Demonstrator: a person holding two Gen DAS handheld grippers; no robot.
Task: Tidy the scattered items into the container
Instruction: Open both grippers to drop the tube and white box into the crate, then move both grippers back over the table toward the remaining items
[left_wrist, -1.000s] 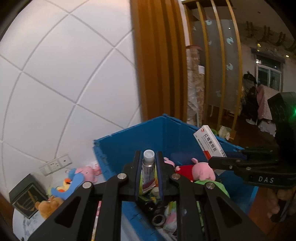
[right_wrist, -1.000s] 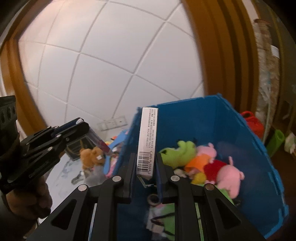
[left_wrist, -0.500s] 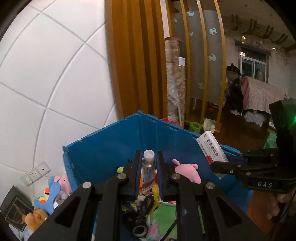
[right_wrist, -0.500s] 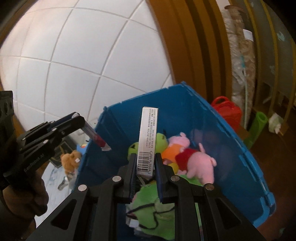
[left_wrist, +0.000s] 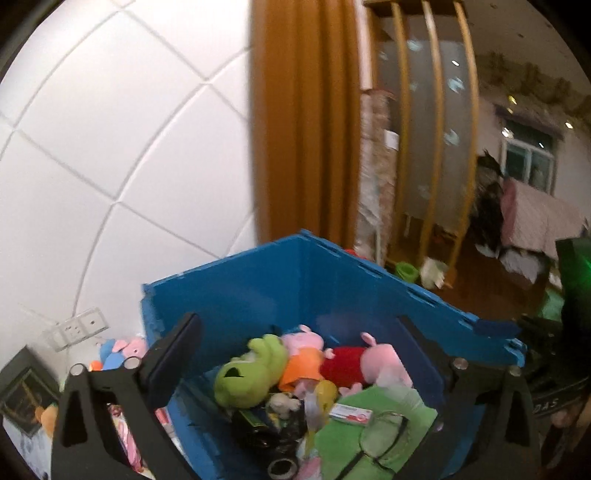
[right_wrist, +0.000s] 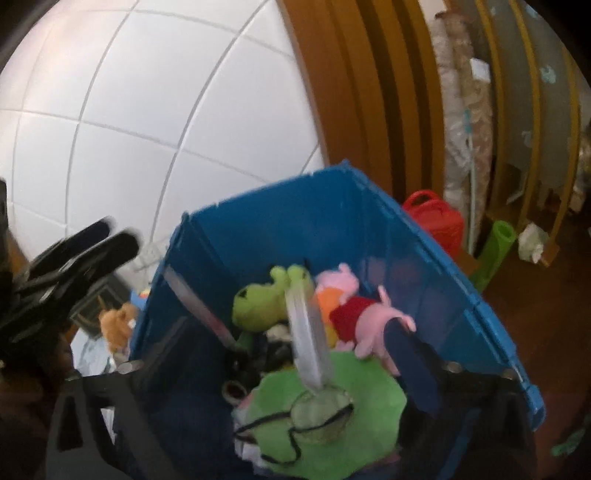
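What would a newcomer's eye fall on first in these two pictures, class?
The blue crate fills the middle of both views, against a white tiled wall. Inside it lie bright plush toys: a green frog beside a pink pig in red. In the right wrist view, a blurred pale box drops between opening jaws.

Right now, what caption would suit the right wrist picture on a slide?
Right gripper opening over the blue bin, a blurred white box dropping toward the plush toys.
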